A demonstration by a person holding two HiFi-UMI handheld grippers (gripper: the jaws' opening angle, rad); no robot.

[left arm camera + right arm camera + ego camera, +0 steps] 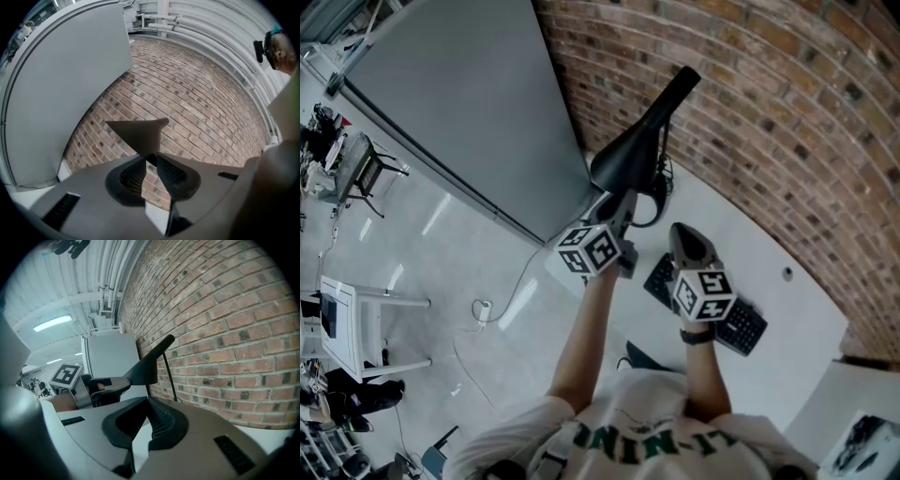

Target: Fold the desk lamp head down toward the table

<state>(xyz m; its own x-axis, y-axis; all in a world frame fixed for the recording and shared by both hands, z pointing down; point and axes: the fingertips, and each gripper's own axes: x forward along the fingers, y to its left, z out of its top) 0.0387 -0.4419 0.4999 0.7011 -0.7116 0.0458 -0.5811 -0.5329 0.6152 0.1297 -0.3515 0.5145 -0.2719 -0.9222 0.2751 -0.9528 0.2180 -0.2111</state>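
The black desk lamp stands at the white table's [797,319] far corner by the brick wall, its cone head [623,161] low and its neck [675,92] slanting up. My left gripper [622,212] reaches the head's lower rim. In the left gripper view the head [138,133] tapers down into the jaw tips of the left gripper [150,158], which close on its rim. The right gripper view shows the lamp head [145,369] with the left gripper [115,384] at its edge. My right gripper [682,232] hovers beside the lamp, shut and holding nothing [147,401].
A black keyboard [727,317] lies on the table under my right gripper. The brick wall [787,112] runs behind the lamp, and a grey partition [459,103] stands to its left. The lamp's cable [654,214] loops near the base. Floor and chairs [356,319] lie far below left.
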